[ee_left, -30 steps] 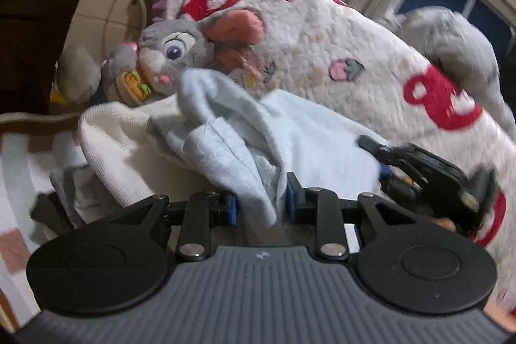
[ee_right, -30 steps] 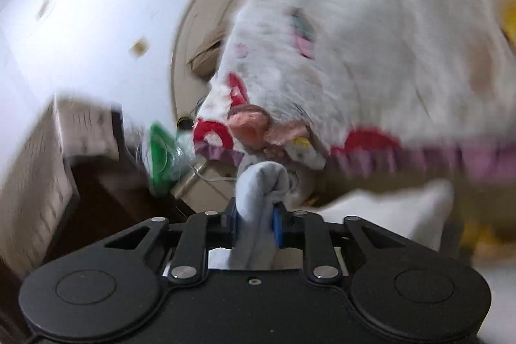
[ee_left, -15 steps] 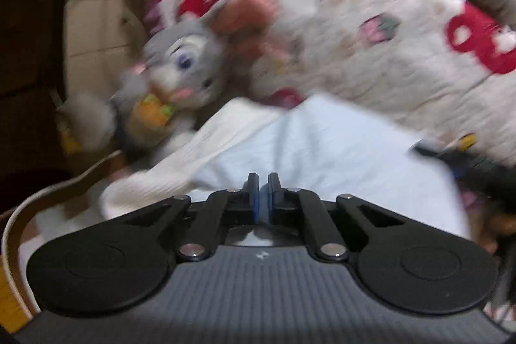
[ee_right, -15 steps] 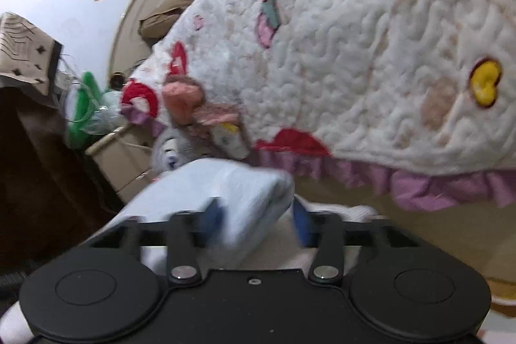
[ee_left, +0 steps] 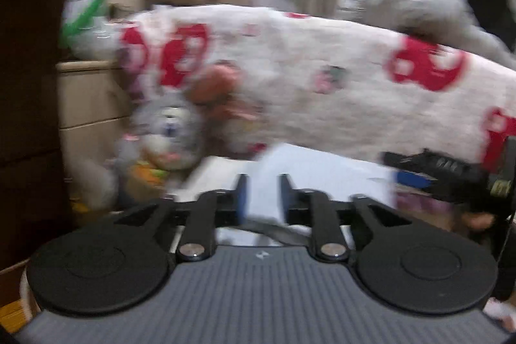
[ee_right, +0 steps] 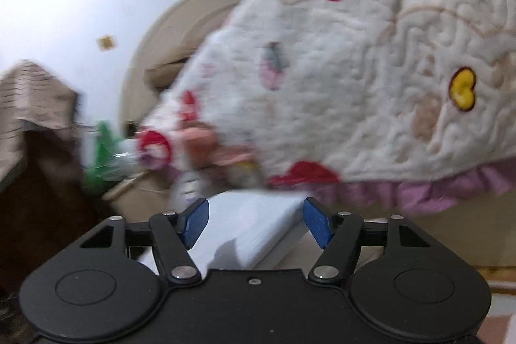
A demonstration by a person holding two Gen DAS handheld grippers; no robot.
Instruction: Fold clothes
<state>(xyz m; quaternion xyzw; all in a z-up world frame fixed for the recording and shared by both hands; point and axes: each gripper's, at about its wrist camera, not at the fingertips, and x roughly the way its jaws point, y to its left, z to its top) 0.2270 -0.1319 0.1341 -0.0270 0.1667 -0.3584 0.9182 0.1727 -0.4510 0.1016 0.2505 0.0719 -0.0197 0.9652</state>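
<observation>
Left wrist view is showing no readable writing; motion blur is smearing everything. The left claw (ee_left: 260,194) is standing released, having just been opening, its pads clear of the pale blue garment (ee_left: 309,170) lying ahead and beneath. The right claw (ee_right: 256,223) is gaping wide, the folded garment (ee_right: 248,224) sitting between its pads, untouched; a second ago both were gripping bunched cloth. A quilt (ee_right: 354,70) is hanging behind.

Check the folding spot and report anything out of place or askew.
A grey plush rabbit sits slumped right behind the folded light blue garment, crowding the folding spot. The quilted blanket hangs over behind it. The garment itself looks flat and even, as far as the blur shows.
</observation>
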